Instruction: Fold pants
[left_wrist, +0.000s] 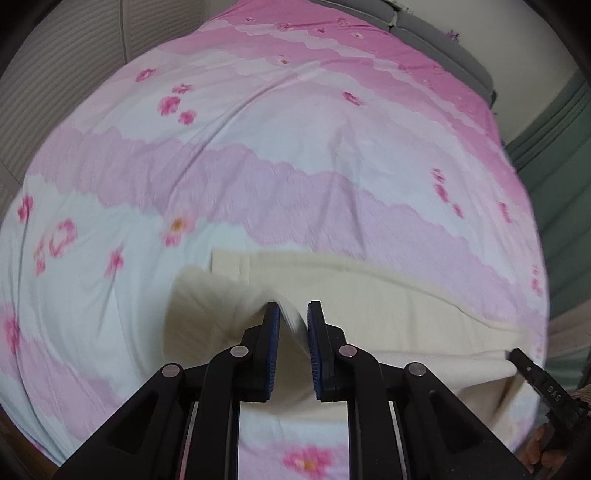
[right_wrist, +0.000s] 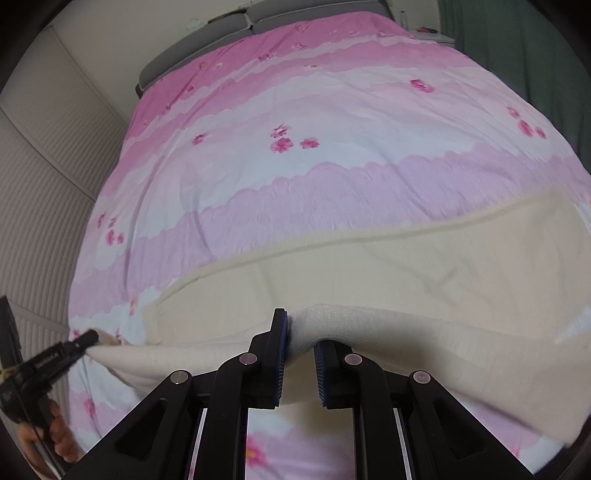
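Note:
Cream pants (left_wrist: 388, 306) lie across the near part of a pink flowered bed cover (left_wrist: 280, 155). My left gripper (left_wrist: 292, 314) is shut on the pants' near edge at their left end and holds it lifted, the cloth bunched between the blue pads (left_wrist: 272, 332). My right gripper (right_wrist: 301, 334) is shut on the near edge of the pants (right_wrist: 388, 273) further right, also lifted. The raised edge stretches between the two grippers. The right gripper shows at the right edge of the left wrist view (left_wrist: 535, 376); the left gripper shows at the left of the right wrist view (right_wrist: 55, 356).
The bed cover (right_wrist: 295, 166) fills both views. A grey headboard (right_wrist: 207, 44) stands at the far end. A ribbed beige wall (right_wrist: 40, 221) runs along the left side, a green curtain (right_wrist: 524, 48) on the right. A nightstand (right_wrist: 428, 35) sits far right.

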